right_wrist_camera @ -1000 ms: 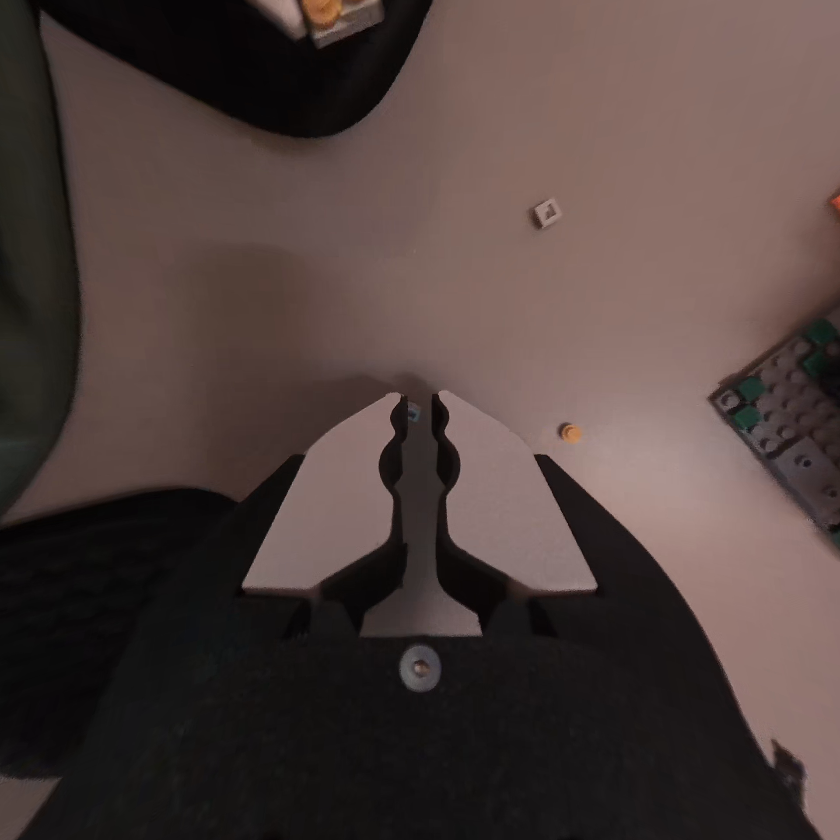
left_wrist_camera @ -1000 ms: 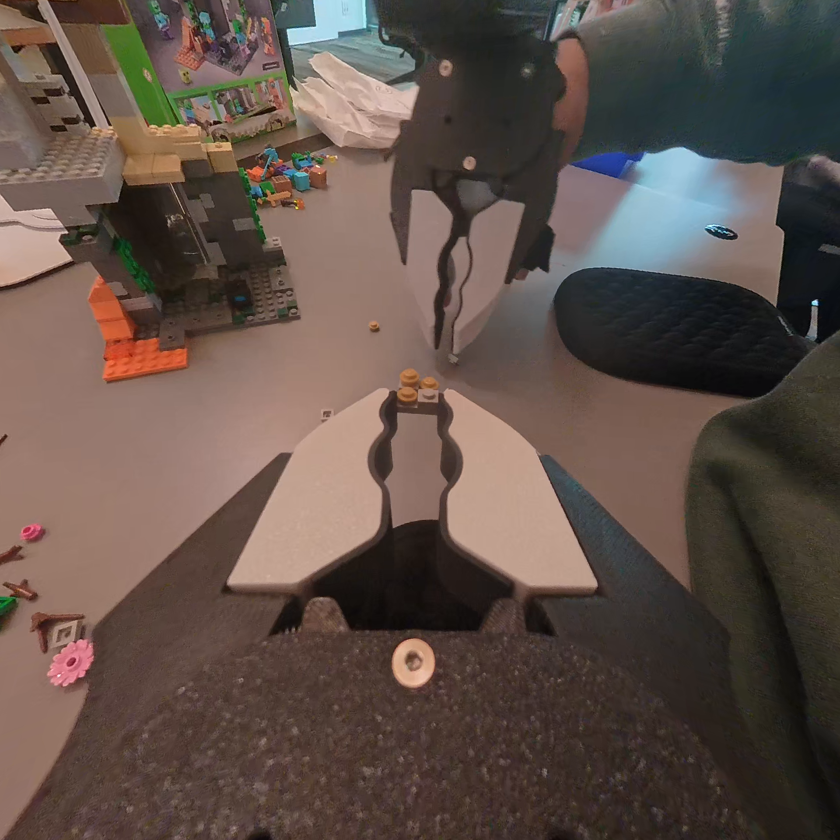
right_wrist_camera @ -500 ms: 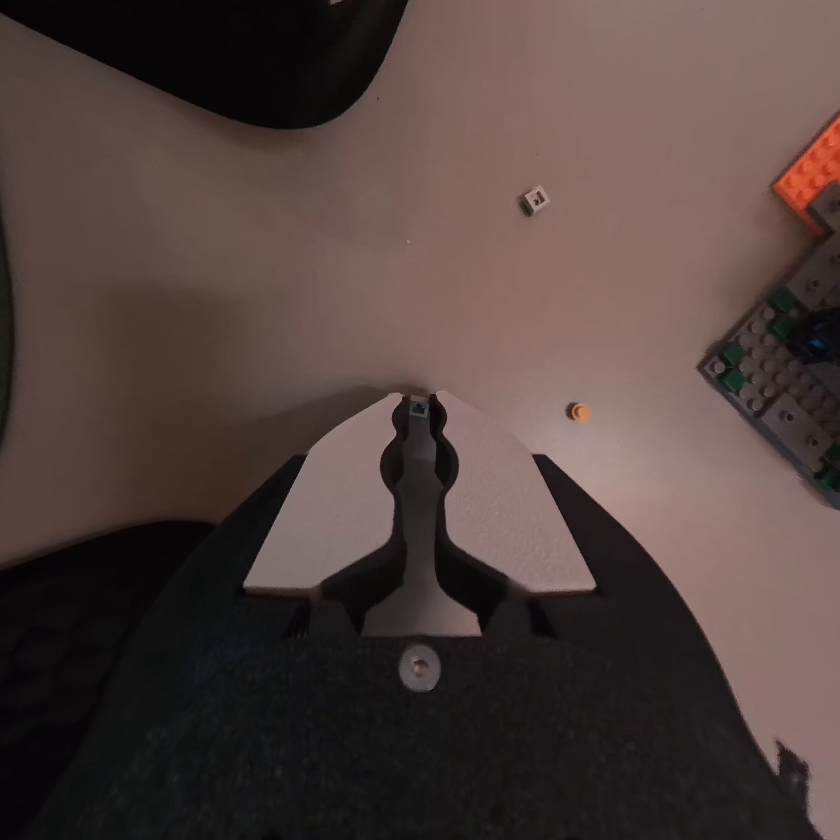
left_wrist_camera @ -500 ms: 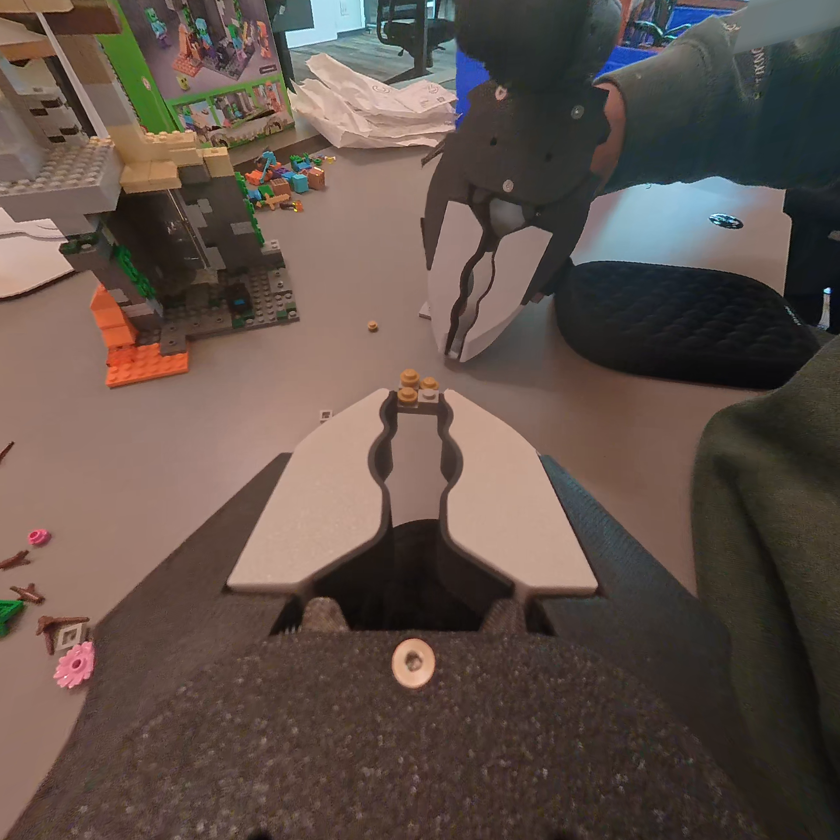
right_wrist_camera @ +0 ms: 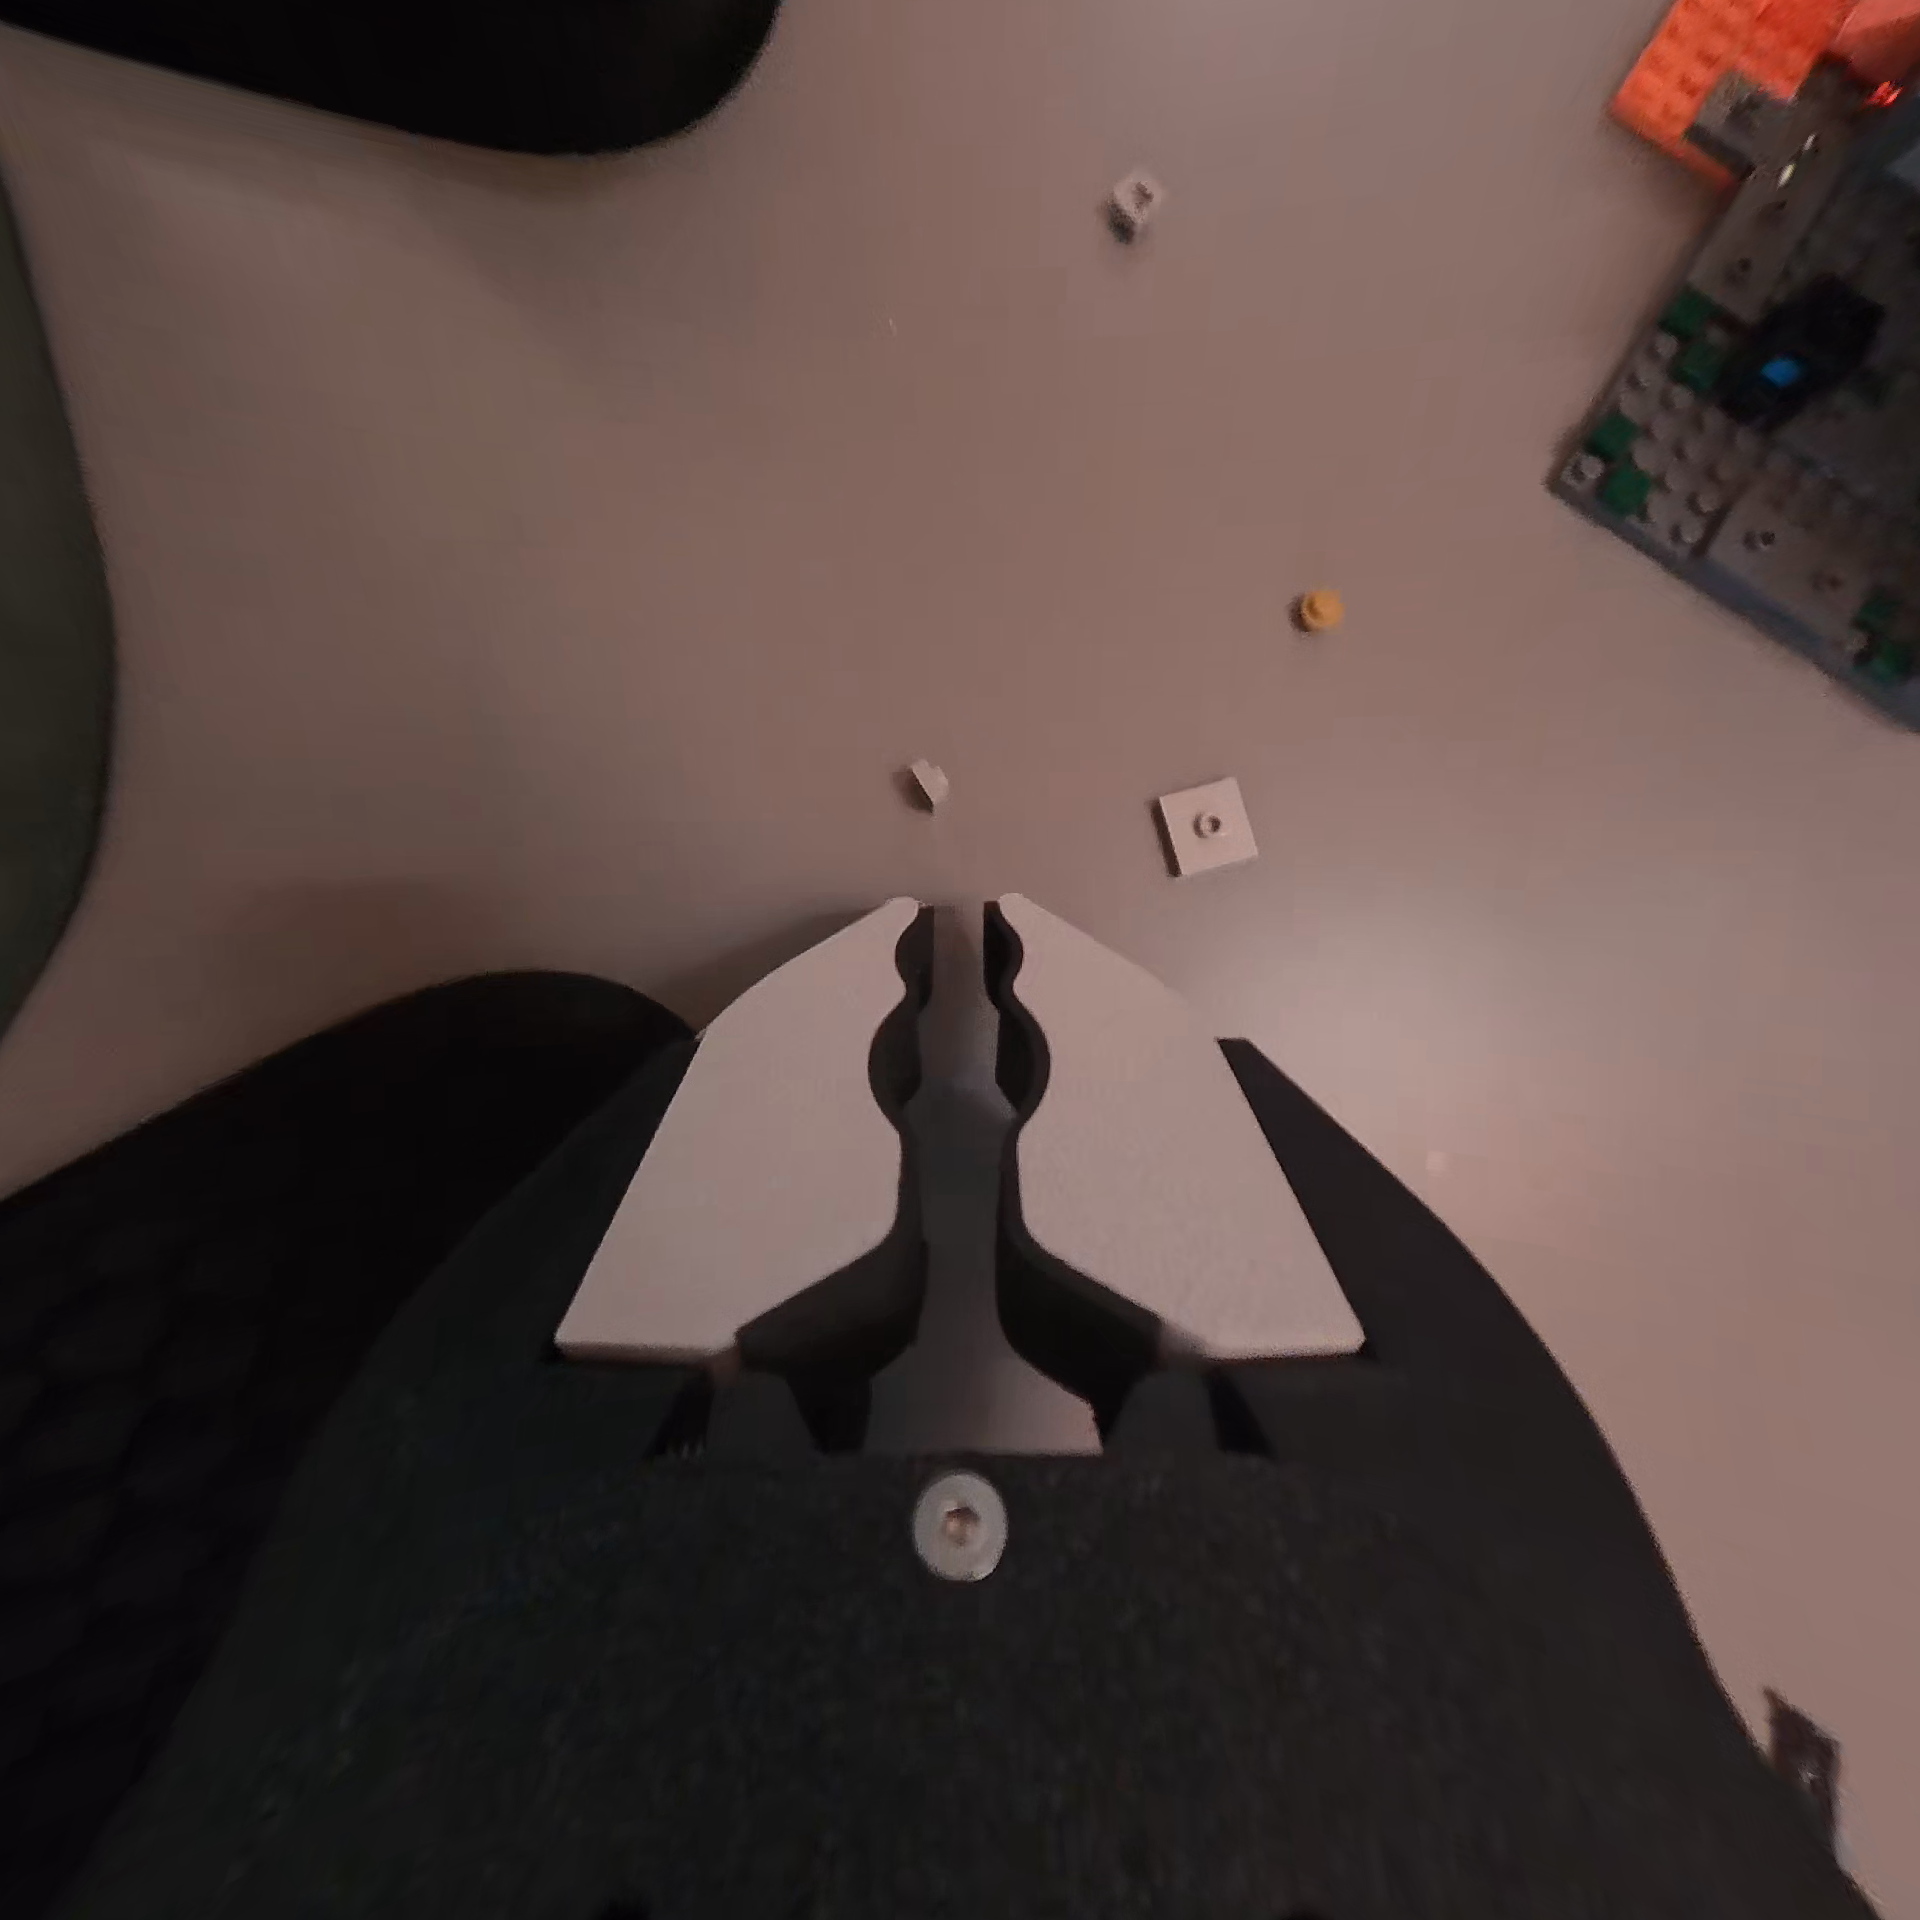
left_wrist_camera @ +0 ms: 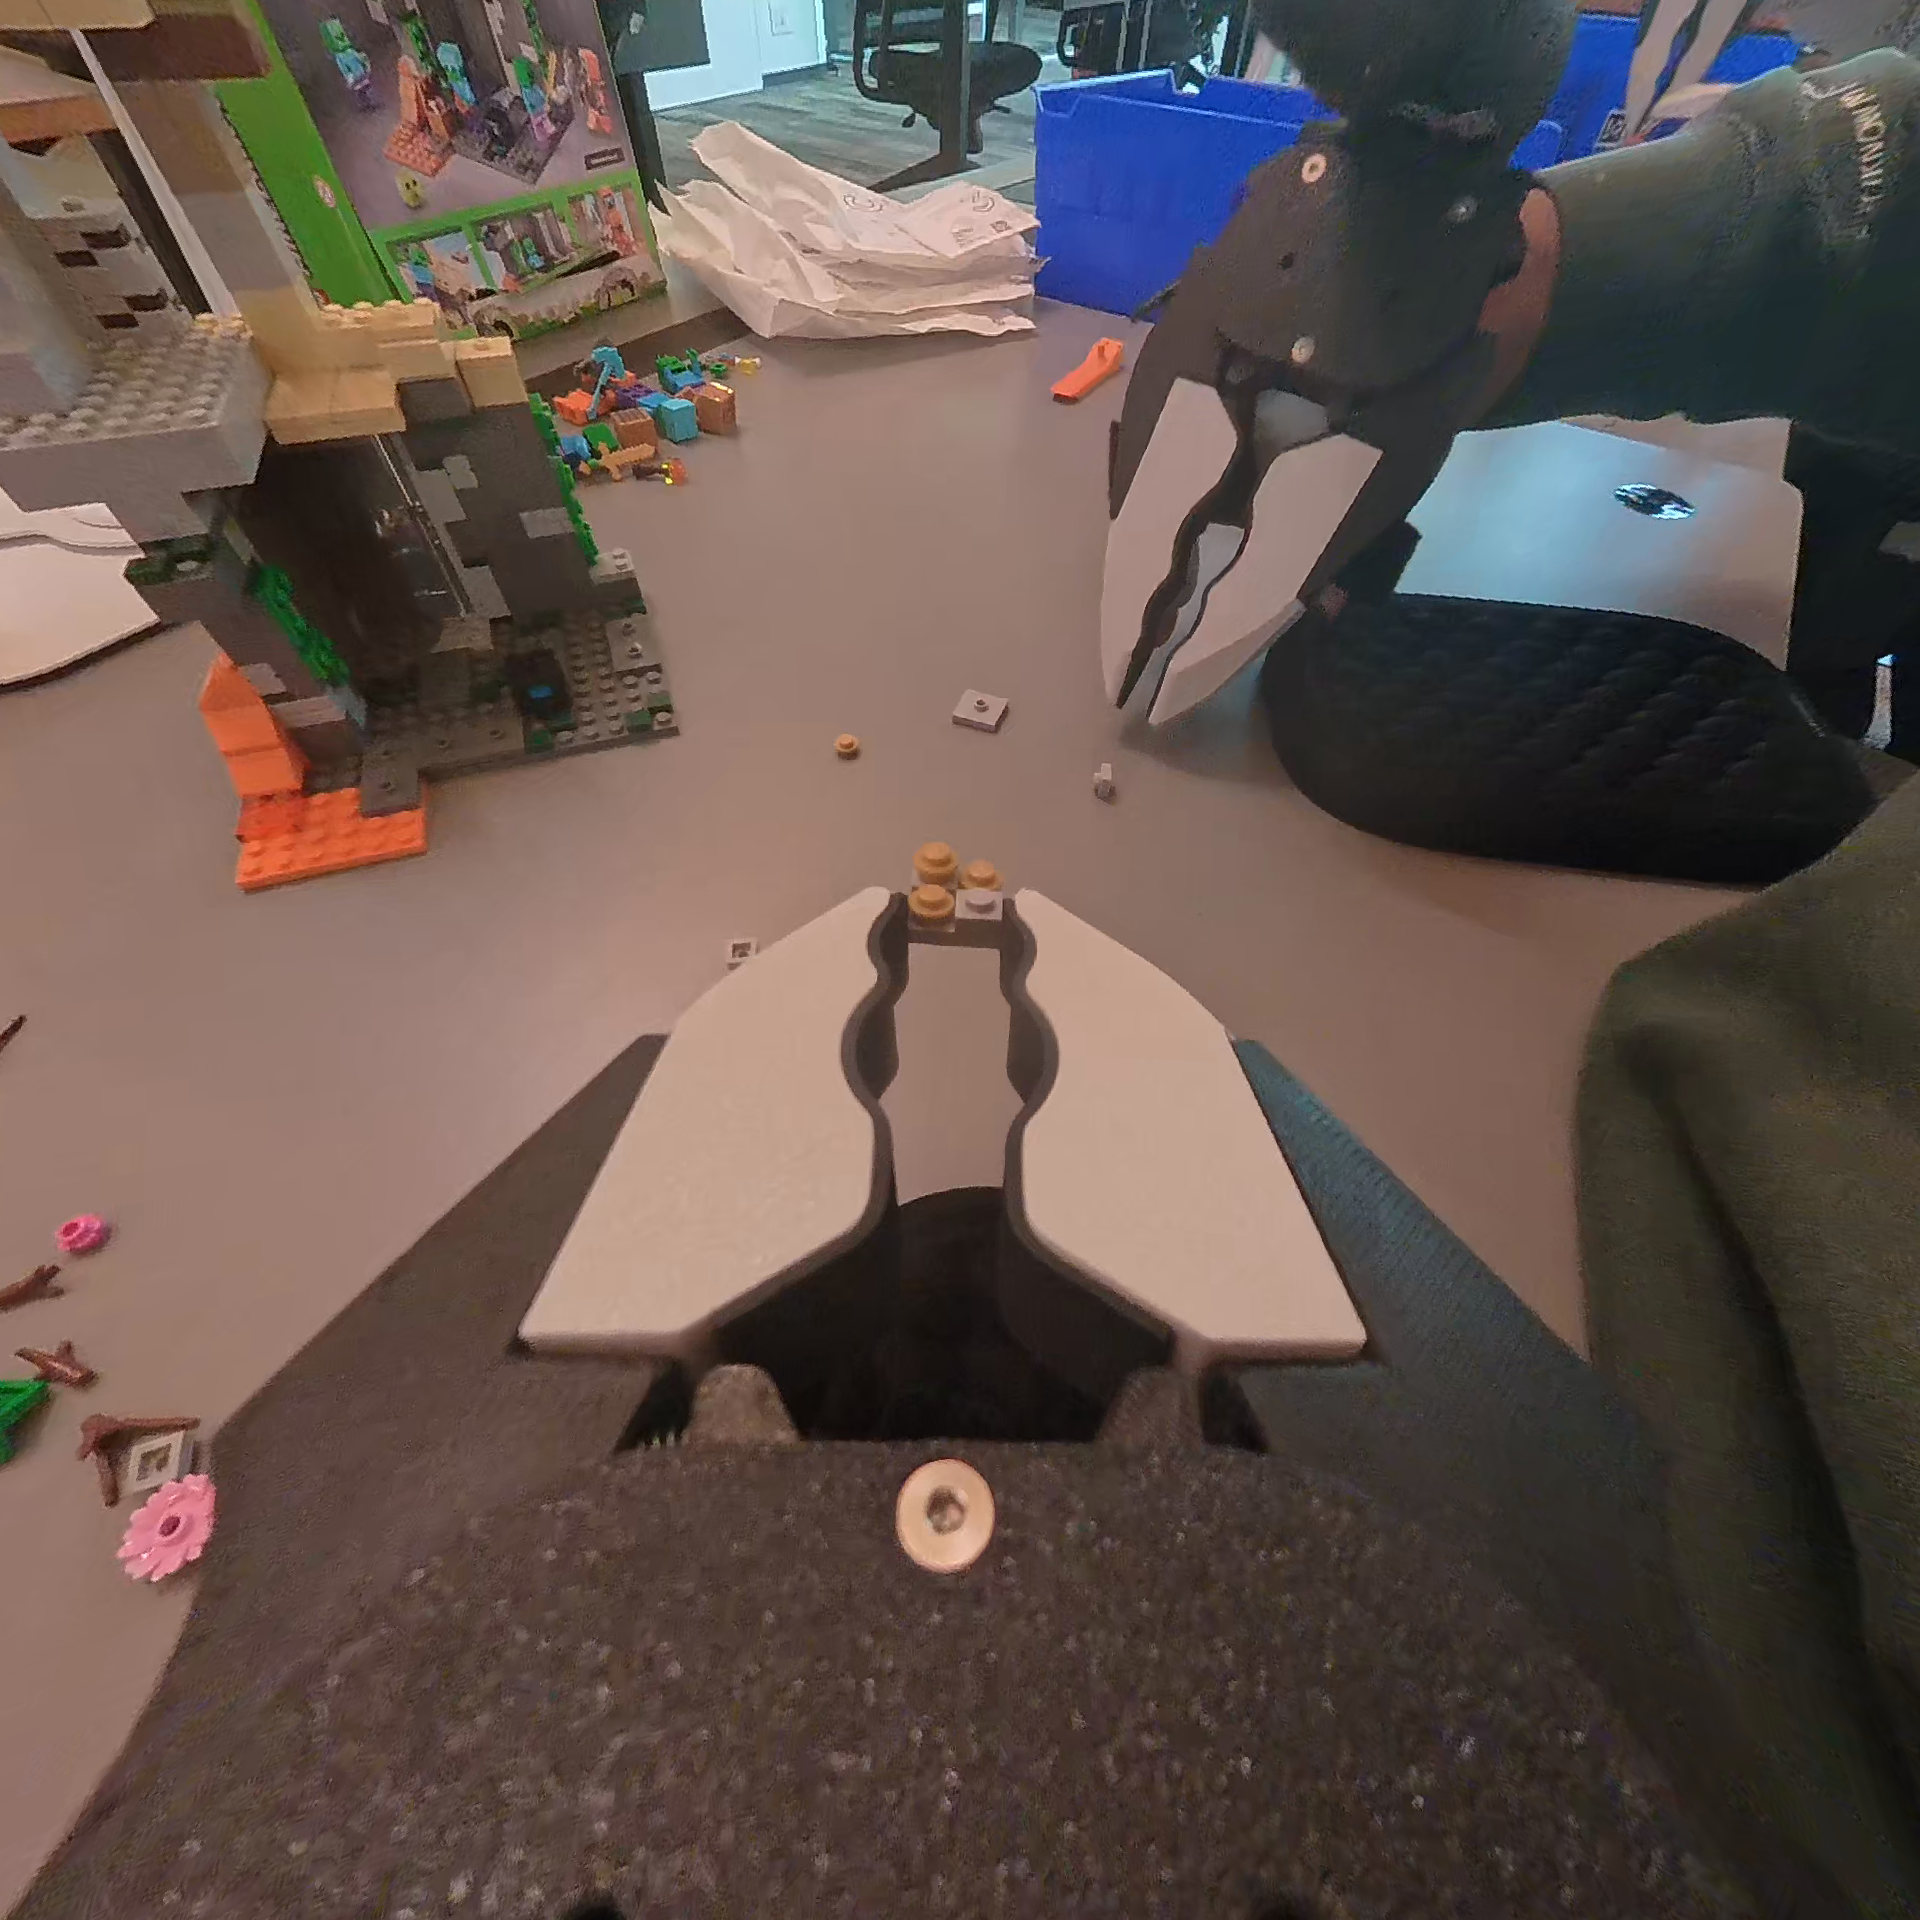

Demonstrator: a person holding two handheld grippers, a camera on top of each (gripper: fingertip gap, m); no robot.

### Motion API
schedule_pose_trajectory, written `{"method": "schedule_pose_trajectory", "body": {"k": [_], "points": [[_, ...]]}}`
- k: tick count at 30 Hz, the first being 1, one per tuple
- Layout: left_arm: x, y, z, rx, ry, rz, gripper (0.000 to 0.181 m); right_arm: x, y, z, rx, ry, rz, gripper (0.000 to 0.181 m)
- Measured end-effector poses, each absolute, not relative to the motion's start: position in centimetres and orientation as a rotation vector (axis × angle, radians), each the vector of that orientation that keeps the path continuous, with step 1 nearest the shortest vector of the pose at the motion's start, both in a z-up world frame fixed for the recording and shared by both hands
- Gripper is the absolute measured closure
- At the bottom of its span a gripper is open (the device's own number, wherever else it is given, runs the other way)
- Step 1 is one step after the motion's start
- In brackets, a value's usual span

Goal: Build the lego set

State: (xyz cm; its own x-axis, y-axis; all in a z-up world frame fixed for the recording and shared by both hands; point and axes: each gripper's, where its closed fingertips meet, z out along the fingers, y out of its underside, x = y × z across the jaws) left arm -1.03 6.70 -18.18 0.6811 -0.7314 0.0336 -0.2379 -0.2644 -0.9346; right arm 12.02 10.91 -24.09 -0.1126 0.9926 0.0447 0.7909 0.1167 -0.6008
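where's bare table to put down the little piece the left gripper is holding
Bare table lies ahead-left of the left gripper, between the orange plate and the pink flower. Another bare stretch lies between the loose bricks and the right gripper. Small parts crowd the middle: tan stud, grey tile, tiny grey piece.

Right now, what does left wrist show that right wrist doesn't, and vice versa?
Left wrist only: the left gripper shut on a small grey plate with tan studs, the set box, paper bags, a blue bin and a pink flower piece.

Right wrist only: the gap between its own jaws, with nothing in it.

Shared: the right gripper, grey square plate, loose tan stud, partial build and black pad.
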Motion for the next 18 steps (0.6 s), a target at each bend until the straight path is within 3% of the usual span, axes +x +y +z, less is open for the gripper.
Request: {"method": "schedule_pose_trajectory", "body": {"k": [6,18], "points": [[-1.0,6.6,-18.1,-1.816,0.773,-0.564,0.165,9.6,11.1,-23.7,-1.702,-1.943,0.588,0.181],[-1.0,6.6,-18.1,-1.813,0.772,-0.576,0.165,9.8,9.7,-24.3,-1.687,-2.015,0.629,0.18]]}}
